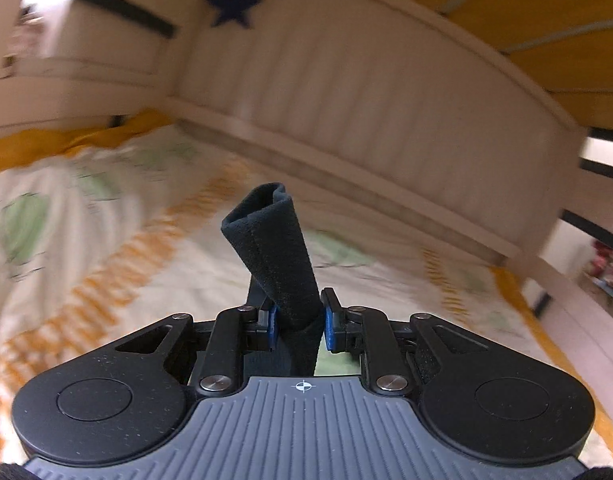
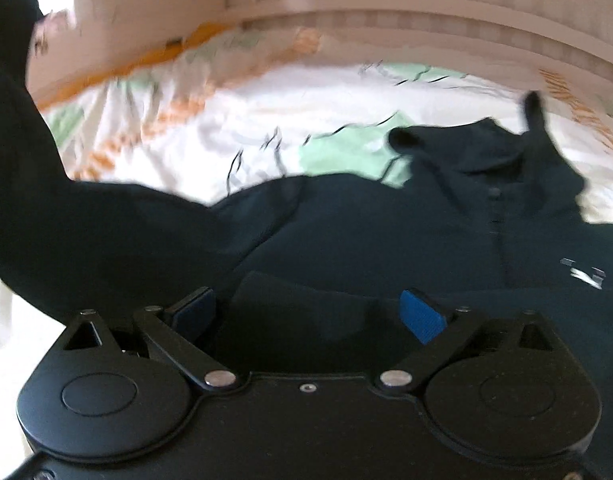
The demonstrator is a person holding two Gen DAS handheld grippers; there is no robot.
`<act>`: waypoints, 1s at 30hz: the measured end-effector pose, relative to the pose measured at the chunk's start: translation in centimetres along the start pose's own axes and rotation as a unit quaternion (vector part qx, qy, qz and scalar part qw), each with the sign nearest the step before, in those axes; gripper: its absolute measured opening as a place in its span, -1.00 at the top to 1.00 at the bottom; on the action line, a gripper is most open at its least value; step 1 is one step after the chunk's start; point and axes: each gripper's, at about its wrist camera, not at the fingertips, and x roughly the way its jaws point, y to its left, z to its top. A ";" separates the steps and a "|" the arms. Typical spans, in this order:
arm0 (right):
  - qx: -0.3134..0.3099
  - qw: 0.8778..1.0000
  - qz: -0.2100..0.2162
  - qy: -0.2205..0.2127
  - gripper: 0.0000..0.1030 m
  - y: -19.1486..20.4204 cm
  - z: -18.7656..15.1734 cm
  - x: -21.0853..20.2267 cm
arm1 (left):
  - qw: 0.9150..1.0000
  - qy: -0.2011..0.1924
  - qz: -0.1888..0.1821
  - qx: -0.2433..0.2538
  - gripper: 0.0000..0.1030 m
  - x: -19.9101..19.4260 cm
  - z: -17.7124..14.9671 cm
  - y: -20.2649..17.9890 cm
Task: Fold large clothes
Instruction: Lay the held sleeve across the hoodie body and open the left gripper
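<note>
A dark navy polo shirt point(image 2: 386, 232) is spread front-up across the near part of the bed, its collar point(image 2: 466, 140) toward the headboard and a small white logo point(image 2: 584, 272) seen on the chest at the right. A button placket point(image 2: 496, 208) is made out below the collar. One sleeve point(image 2: 46, 200) is drawn up off the bedding at the left edge of the right wrist view and carried out of the top left corner of the frame.

In the left wrist view, a folded end of that dark fabric, the sleeve cuff point(image 1: 272, 236), is pinched between the blue pads point(image 1: 331, 328) of the left gripper point(image 1: 300, 326); the jaws are nearly closed around it and the cuff is held upright above the bedding.

The right gripper point(image 2: 310, 312) is held low over the shirt's body with its jaws spread wide. A fold of dark cloth point(image 2: 306, 320) lies between its blue pads point(image 2: 420, 316), but whether either pad is touched cannot be told through the blur.

Beneath everything, a white bedsheet point(image 2: 226, 132) printed in green and orange is seen. A cream panelled headboard point(image 1: 366, 92) is found along the far edge, and a dark blue star point(image 1: 232, 6) hangs above its left corner.
</note>
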 end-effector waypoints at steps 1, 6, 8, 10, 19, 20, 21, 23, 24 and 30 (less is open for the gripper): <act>0.007 1.000 0.001 -0.005 -0.92 -0.6 0.0 -1.1 | 1.000 0.002 -0.013 0.010 0.62 0.4 0.1 -1.5; 0.040 0.999 -0.012 -0.019 -0.93 -4.5 -1.2 -5.9 | 0.996 0.025 -0.080 0.044 0.62 3.0 -1.5 -8.3; 0.056 0.998 -0.023 -0.019 -0.93 -6.4 -1.9 -7.3 | 0.992 0.042 -0.103 0.055 0.62 4.6 -2.7 -10.9; 0.076 0.996 -0.034 -0.018 -0.93 -8.3 -2.9 -8.7 | 0.988 0.067 -0.120 0.068 0.61 6.5 -4.6 -13.8; 0.173 0.982 -0.078 -0.012 -0.93 -15.7 -6.9 -12.4 | 0.969 0.182 -0.154 0.060 0.60 15.6 -16.1 -21.1; 0.180 0.980 -0.081 -0.011 -0.93 -16.3 -7.3 -12.7 | 0.966 0.199 -0.157 0.060 0.59 16.4 -17.5 -21.5; 0.188 0.979 -0.082 -0.009 -0.93 -16.9 -7.5 -12.8 | 0.962 0.213 -0.157 0.062 0.59 16.9 -18.7 -21.9; 0.205 0.975 -0.080 -0.007 -0.93 -18.0 -8.3 -13.1 | 0.959 0.229 -0.150 0.072 0.47 17.8 -20.7 -22.2; 0.210 0.974 -0.081 -0.007 -0.93 -18.4 -8.7 -13.4 | 0.958 0.234 -0.146 0.077 0.40 18.1 -21.5 -22.3; 0.222 0.972 -0.080 -0.006 -0.93 -19.6 -9.3 -13.7 | 0.955 0.230 -0.156 0.106 -0.59 15.8 -21.5 -22.2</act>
